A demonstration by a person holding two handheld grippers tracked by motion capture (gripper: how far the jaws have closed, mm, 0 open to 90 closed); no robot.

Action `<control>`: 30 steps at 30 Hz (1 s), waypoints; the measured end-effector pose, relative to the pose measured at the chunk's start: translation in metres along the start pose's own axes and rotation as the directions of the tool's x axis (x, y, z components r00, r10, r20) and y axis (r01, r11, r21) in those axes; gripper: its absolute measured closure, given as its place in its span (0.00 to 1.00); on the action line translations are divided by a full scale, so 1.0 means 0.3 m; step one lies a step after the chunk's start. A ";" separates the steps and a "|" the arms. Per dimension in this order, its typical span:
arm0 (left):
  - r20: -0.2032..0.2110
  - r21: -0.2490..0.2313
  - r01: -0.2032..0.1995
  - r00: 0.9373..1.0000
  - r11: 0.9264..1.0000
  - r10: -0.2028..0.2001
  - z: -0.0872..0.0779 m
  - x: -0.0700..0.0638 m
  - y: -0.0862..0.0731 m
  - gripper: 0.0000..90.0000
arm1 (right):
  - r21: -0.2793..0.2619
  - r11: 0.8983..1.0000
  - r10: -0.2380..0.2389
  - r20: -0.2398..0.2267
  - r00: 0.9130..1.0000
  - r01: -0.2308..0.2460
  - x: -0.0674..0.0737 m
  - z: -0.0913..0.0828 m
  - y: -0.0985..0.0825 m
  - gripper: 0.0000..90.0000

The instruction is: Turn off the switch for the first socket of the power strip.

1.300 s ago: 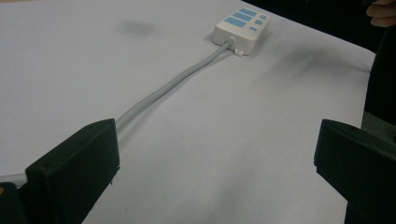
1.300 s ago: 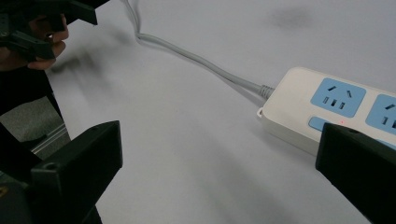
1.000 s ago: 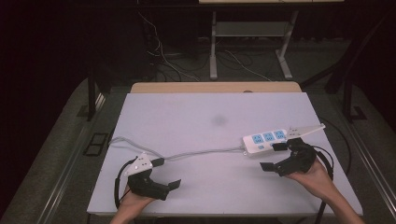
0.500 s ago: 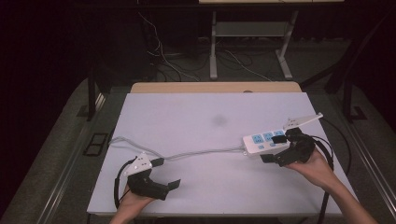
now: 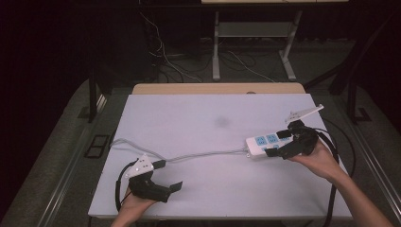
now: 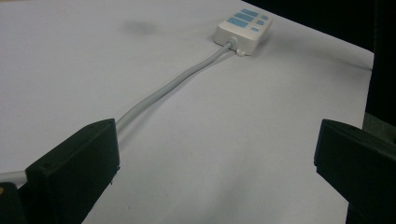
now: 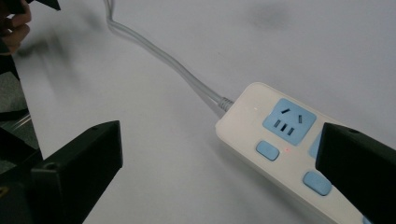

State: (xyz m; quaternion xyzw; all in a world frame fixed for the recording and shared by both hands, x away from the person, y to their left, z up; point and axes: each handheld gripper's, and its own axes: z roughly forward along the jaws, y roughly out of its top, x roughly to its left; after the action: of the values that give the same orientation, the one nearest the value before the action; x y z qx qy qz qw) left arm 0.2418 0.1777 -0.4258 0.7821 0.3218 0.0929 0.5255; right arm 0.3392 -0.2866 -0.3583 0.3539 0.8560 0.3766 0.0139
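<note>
power strip (image 5: 263,144) on table (image 5: 198,123), right gripper (image 5: 279,144) beside

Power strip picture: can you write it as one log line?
right gripper: open, jaws over power strip end | left gripper: open, beside cord | power strip: flat on white table

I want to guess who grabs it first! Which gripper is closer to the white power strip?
Right. The right gripper is over the power strip itself, jaws open; the left gripper sits far down its cord.

Both tongs (image 5: 171,176) (image 5: 277,143) agape, hand-held
</note>
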 end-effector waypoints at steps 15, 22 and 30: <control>-0.006 -0.004 0.001 1.000 1.000 -0.001 -0.002 0.004 0.000 0.00 | 0.021 1.000 -0.017 0.040 0.999 0.016 -0.063 0.030 0.018 0.35; -0.011 -0.005 0.005 1.000 1.000 -0.005 -0.005 0.010 -0.001 0.00 | 0.045 0.999 -0.023 0.025 0.999 0.022 -0.077 0.053 0.019 0.60; -0.027 -0.021 0.000 1.000 1.000 -0.001 -0.013 0.015 -0.001 0.00 | 0.084 0.996 -0.017 0.060 0.998 0.012 -0.087 0.088 0.023 0.91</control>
State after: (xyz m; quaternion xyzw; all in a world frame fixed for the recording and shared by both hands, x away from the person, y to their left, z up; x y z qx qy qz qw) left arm 0.2433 0.1834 -0.4251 0.7750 0.3280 0.1068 0.5295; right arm 0.3705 -0.2828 -0.3790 0.3592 0.8728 0.3292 0.0279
